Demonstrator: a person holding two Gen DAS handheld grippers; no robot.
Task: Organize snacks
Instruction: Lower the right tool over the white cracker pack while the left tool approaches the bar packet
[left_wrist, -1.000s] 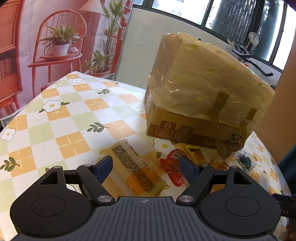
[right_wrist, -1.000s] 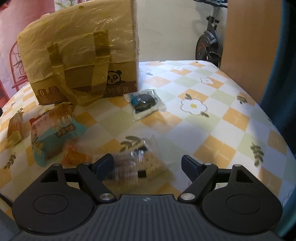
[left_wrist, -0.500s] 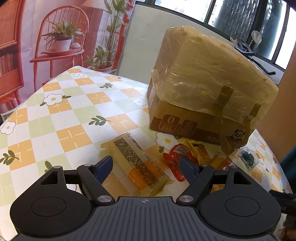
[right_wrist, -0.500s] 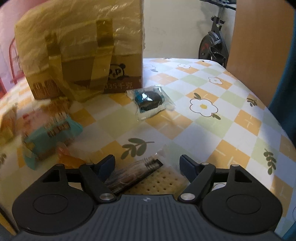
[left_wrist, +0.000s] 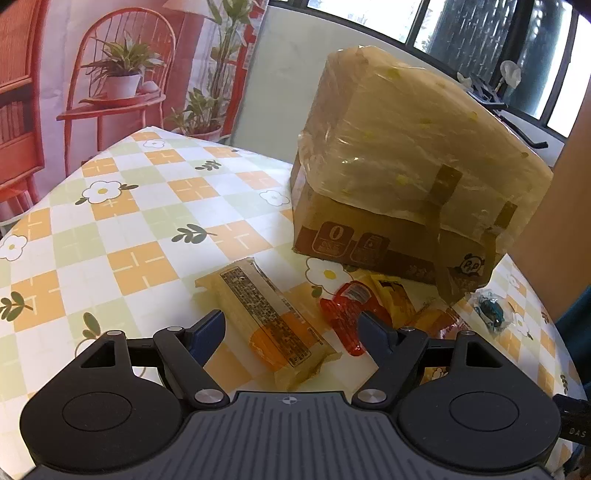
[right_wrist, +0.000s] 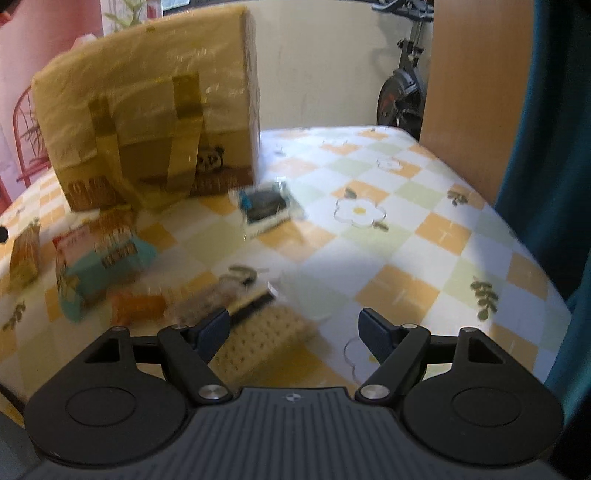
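I am holding my left tongs (left_wrist: 290, 328) wide over the surface (left_wrist: 140, 236), gripping nothing. A long yellow snack pack (left_wrist: 266, 317) is lying between the tips, in front of the big cardboard box (left_wrist: 406, 192). A red snack (left_wrist: 345, 314) is lying beside it, nearer the box. The box is wrapped in plastic, so I cannot tell what is inside. My right tongs (right_wrist: 293, 330) are standing wide too, with a cracker pack (right_wrist: 258, 332) lying loose between them. A dark cookie pack (right_wrist: 264, 208) is sitting just beside the box.
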